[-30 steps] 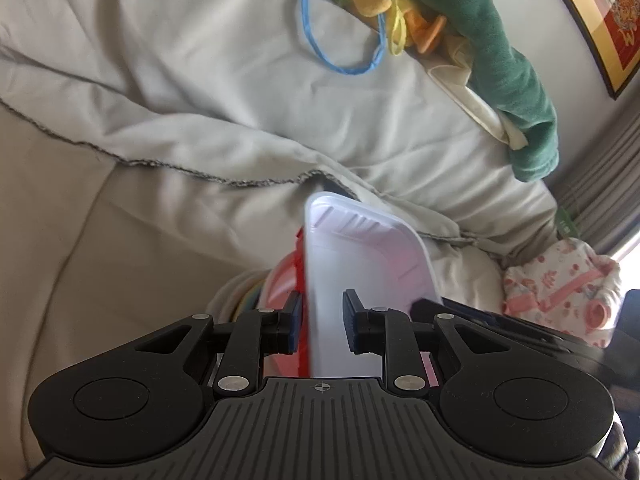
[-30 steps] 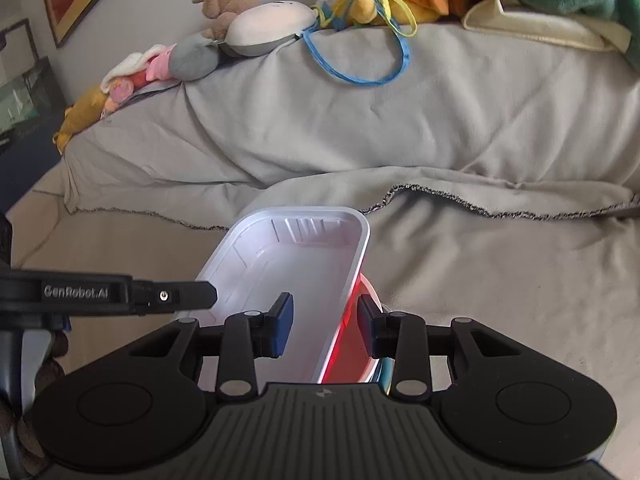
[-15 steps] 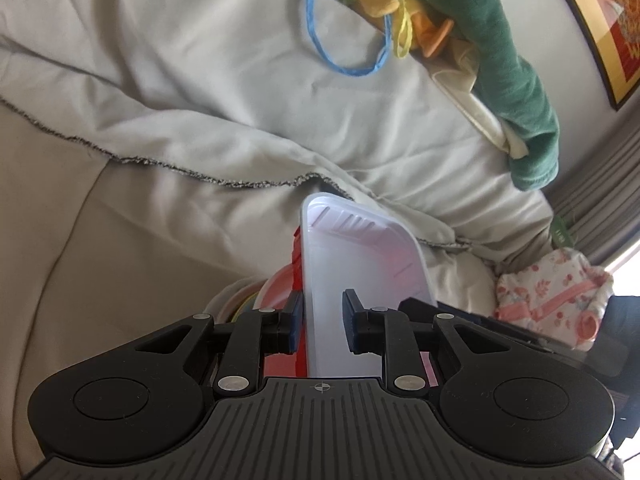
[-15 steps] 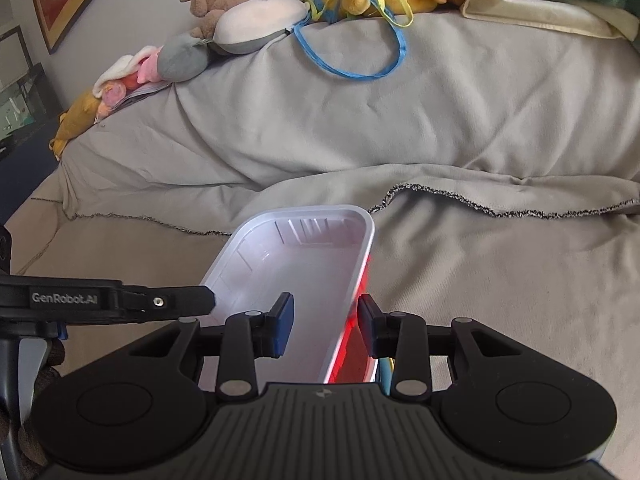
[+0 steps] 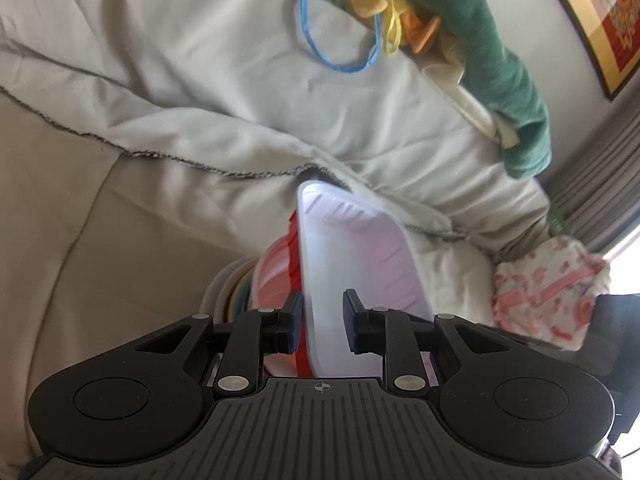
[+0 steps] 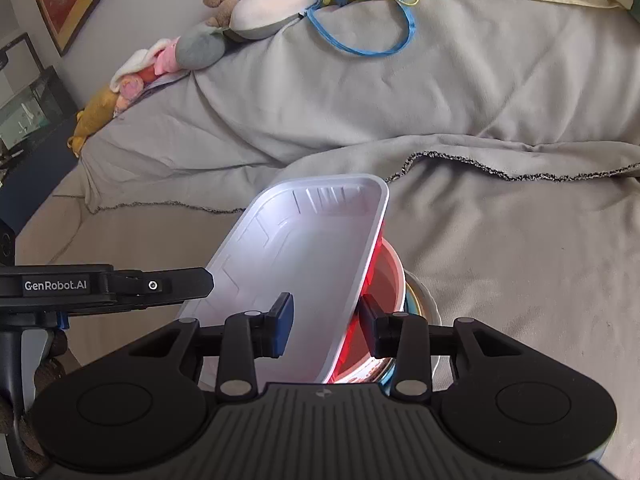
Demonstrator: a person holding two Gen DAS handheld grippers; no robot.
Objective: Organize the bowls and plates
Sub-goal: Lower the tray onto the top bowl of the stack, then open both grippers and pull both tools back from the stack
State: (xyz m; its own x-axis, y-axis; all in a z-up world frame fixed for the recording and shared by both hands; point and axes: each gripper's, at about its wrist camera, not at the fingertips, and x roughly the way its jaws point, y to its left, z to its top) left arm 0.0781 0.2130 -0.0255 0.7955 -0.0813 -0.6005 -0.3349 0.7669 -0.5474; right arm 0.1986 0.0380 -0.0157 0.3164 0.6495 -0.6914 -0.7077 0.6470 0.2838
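Observation:
A white rectangular tray (image 5: 352, 248) (image 6: 312, 248) tops a tilted stack. Under it sit a red tray (image 5: 294, 252) (image 6: 370, 264), a red bowl (image 5: 272, 272) (image 6: 390, 280) and pale coloured bowls (image 5: 236, 288) (image 6: 420, 292). My left gripper (image 5: 322, 320) is shut on the trays' left wall, one pad inside the white tray and one outside on the red. My right gripper (image 6: 326, 320) clamps the opposite wall the same way. The left gripper's black side (image 6: 120, 284) shows at the tray's left in the right wrist view. The stack's underside is hidden.
A sofa draped with a grey throw (image 5: 240, 80) (image 6: 480, 100) fills both views. Plush toys (image 6: 260, 8) and a green blanket (image 5: 500, 60) lie along its back. A pink patterned cloth (image 5: 552, 288) lies to the right, and a framed picture (image 5: 600, 20) hangs above.
Both grippers keep their hold. The white tray's far end stands slightly higher in the right wrist view, and the sofa behind has drifted a little.

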